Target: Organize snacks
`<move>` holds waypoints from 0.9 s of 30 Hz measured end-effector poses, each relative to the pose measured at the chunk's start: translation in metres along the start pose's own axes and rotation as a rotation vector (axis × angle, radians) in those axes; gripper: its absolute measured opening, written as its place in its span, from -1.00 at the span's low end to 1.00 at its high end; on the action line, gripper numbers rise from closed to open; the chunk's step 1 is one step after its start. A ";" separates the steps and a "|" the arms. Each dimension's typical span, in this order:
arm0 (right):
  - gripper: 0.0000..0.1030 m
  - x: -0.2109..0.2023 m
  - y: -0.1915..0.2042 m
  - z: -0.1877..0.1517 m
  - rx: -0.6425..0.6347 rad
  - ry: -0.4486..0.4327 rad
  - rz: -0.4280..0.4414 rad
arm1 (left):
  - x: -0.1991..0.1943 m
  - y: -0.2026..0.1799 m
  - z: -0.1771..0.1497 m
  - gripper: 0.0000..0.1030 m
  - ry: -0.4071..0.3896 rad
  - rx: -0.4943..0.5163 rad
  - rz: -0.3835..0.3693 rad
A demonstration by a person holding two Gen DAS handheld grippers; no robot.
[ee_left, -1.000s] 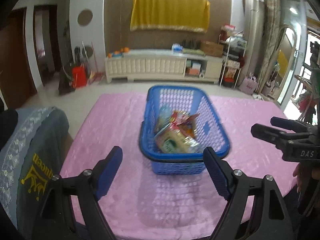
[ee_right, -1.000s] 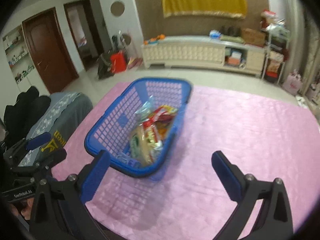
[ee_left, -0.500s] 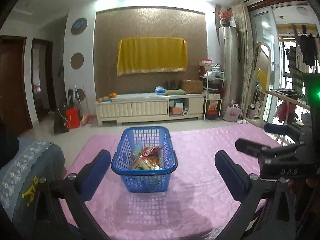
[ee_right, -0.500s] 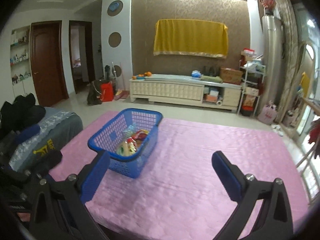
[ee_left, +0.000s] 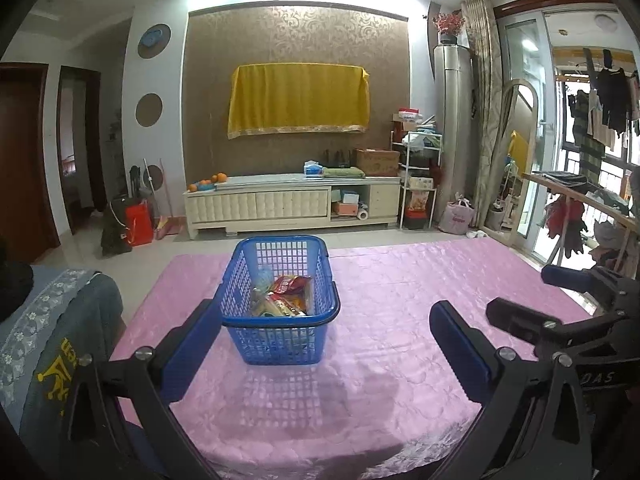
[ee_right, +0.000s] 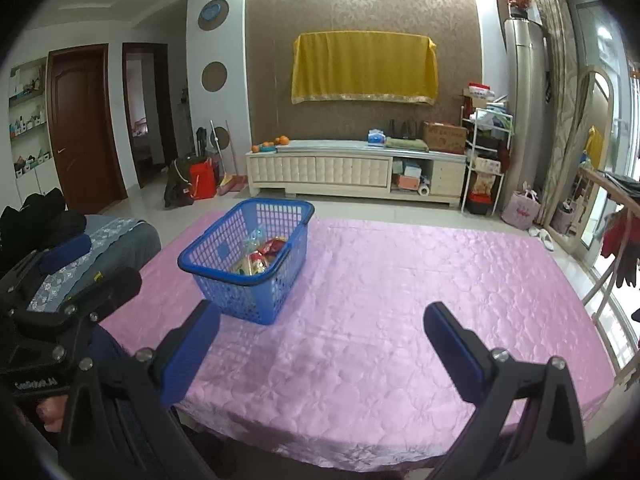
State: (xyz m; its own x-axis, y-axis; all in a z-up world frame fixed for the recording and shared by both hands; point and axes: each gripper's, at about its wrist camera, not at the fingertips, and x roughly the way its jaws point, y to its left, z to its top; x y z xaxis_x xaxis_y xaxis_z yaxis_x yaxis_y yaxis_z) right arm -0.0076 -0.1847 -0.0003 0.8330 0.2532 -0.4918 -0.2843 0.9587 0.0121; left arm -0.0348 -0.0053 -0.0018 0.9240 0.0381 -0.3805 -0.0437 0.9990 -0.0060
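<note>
Snacks [ee_left: 286, 298] in crinkly red, yellow and green wrappers lie heaped at the bottom of a blue plastic lattice basket [ee_left: 280, 322], which stands upright on the pink quilted surface [ee_left: 400, 300] toward its left side. We hold our left hand-held gripper [ee_left: 326, 344] spread wide and empty just short of the basket, blue pads [ee_left: 192, 344] flanking it without touching. Our right hand-held gripper [ee_right: 322, 340] hangs equally wide and empty over bare pink cloth, well apart from the basket on its right.
</note>
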 end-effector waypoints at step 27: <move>1.00 -0.008 -0.002 -0.007 0.021 0.016 0.037 | -0.005 -0.006 -0.004 1.00 0.044 -0.014 0.019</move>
State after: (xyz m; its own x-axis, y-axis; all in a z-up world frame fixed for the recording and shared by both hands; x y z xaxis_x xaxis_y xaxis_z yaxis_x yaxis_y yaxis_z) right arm -0.0171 -0.1899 -0.0029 0.8142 0.2870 -0.5047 -0.3050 0.9511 0.0488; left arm -0.0407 -0.0114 -0.0038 0.9054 0.0557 -0.4210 -0.0664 0.9977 -0.0108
